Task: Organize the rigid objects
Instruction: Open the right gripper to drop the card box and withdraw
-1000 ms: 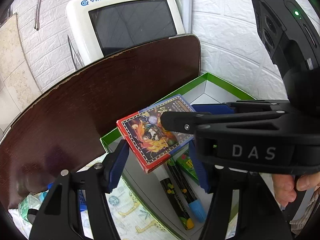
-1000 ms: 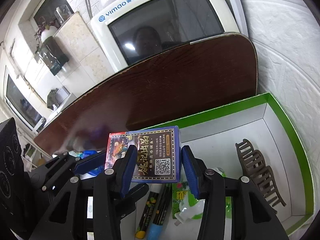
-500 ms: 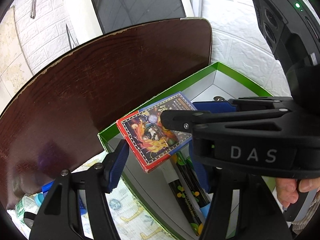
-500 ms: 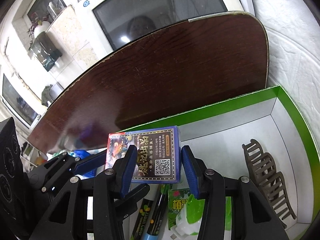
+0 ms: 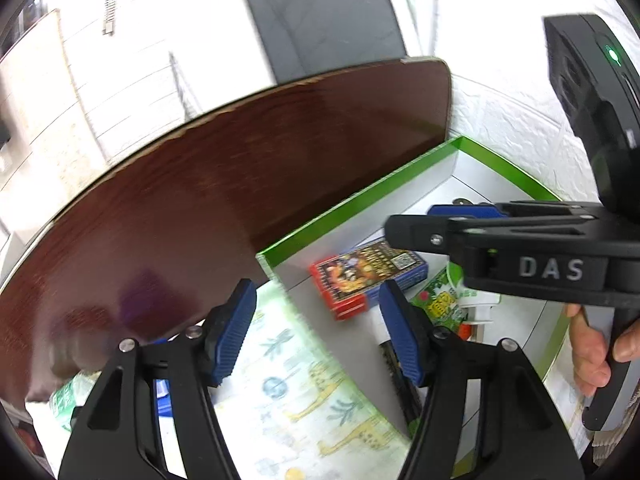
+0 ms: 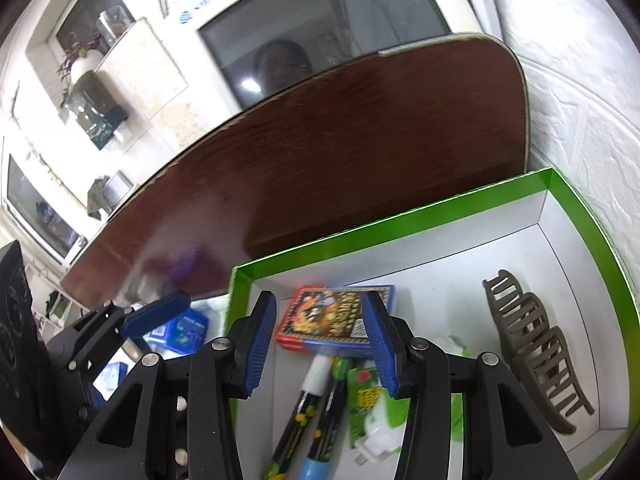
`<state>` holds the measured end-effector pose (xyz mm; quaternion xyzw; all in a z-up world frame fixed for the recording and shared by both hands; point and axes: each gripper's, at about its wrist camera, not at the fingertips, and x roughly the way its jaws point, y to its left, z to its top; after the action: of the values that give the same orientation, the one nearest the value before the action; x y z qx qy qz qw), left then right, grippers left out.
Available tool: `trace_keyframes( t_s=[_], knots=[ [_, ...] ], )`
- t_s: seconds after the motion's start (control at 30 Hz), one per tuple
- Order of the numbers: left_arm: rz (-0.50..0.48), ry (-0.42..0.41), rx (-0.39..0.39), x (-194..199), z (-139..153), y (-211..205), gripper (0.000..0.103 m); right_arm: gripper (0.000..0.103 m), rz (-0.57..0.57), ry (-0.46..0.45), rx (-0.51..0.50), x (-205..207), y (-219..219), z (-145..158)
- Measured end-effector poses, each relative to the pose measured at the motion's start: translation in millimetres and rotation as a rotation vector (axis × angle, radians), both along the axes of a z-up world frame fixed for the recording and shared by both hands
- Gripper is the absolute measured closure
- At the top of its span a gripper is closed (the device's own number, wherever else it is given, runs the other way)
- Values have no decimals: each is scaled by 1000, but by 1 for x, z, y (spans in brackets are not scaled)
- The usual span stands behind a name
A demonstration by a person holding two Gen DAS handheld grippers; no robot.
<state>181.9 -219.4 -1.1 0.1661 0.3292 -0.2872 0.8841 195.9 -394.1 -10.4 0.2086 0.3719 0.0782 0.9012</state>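
Where it lies flat on the white floor of the green-rimmed cardboard box (image 6: 400, 222), the small rectangular card pack with a red-and-blue printed cover (image 6: 332, 318) sits just ahead of the right gripper (image 6: 320, 344), seen through the gap between its 2 blue-padded fingers (image 6: 260, 344). Those fingers stand apart and pinch nothing; neither pad touches the pack. In the left wrist view the same pack (image 5: 366, 278) shows beyond the tips of the left gripper (image 5: 314, 330), nearer its right finger, and the left fingers (image 5: 234, 330) are likewise spread with nothing between them.

Below the pack, between the right fingers, 2 black marker pens with yellow print (image 6: 304, 412) lie side by side, 1 with a white end and a blue cap. Just right of them rests a green printed packet with a white plastic plug piece (image 6: 370, 408). Farther right, a brown plastic claw hair clip (image 6: 532, 350) lies near the box's right wall. A hand (image 5: 592, 346) grips the right gripper's black handle. Under the left fingers spreads a pale cloth printed with giraffes (image 5: 316, 392) on the worktop. Behind the box leans a dark brown wooden board (image 6: 360, 152), with a white-framed screen (image 6: 320, 20) beyond it.
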Motion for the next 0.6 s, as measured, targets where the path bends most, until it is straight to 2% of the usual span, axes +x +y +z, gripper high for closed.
trace_keyframes(
  t_s=[0.3, 0.6],
  knots=[
    [100, -25, -43, -16, 14, 58, 37, 55, 59, -47, -33, -19, 39, 27],
    [245, -33, -81, -38, 15, 148, 34, 55, 172, -47, -72, -31, 107, 39]
  ],
)
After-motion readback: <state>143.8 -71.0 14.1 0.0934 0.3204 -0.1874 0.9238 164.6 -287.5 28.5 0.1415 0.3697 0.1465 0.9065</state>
